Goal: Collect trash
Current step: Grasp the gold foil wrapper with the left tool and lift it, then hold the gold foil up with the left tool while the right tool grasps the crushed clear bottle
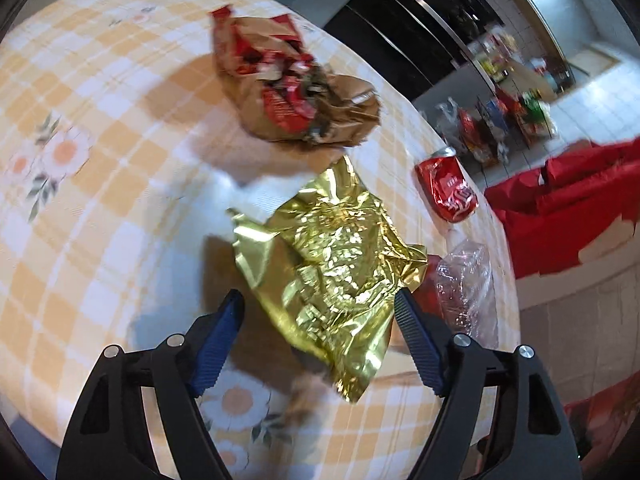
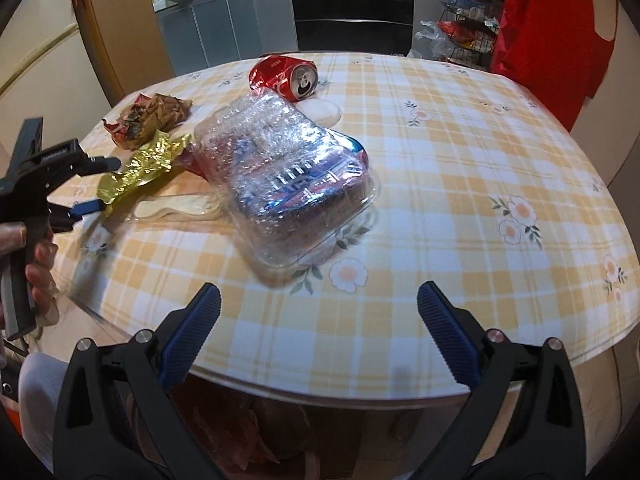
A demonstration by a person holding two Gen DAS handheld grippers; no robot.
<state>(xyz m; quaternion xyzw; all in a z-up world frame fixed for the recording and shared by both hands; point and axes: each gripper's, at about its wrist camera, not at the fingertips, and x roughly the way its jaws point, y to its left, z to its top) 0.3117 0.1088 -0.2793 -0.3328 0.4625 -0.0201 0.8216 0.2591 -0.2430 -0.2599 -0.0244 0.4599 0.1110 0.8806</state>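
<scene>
Straddling the gold foil wrapper [image 1: 332, 264] lying near the table [image 1: 100, 208] edge beside the clear plastic container [image 2: 296, 184], the left gripper [image 1: 320, 308] is spreading around it untouched, while the right gripper [image 2: 320, 300] is hovering wide apart over bare checked cloth at the near rim.

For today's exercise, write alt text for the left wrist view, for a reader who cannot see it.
The left gripper hangs over a crumpled gold foil wrapper on a yellow-checked tablecloth, its blue-padded jaws either side of the foil and not yet gripping it. Beyond lie a torn brown-and-red paper bag, a crushed red drinks can and a clear plastic container.
</scene>
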